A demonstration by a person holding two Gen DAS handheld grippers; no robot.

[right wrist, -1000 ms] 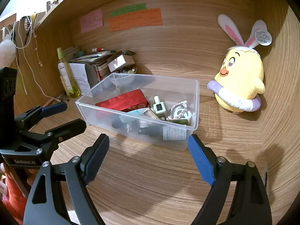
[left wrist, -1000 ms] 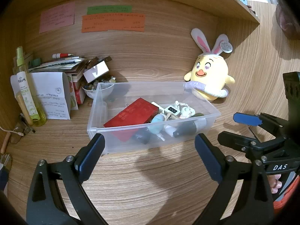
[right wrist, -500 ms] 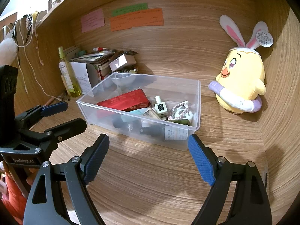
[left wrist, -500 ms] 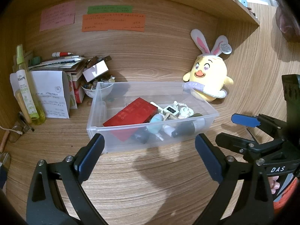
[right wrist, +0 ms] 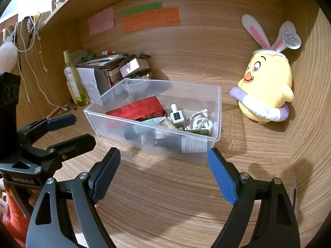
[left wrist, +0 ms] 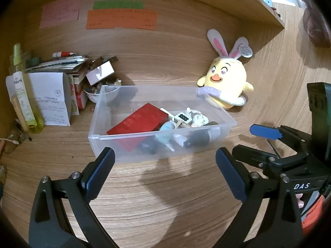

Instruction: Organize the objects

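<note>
Both jaws spread wide, empty. Left gripper (left wrist: 164, 170) and right gripper (right wrist: 163, 170) hover just short of the clear bin (left wrist: 144, 144); approach its near wall squarely.

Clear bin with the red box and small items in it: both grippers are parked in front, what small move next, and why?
Probably ease the right gripper forward over the clear bin toward the red box. Its jaws stand open and empty, short of the bin's front wall, and the box lies on top, unobstructed.
</note>
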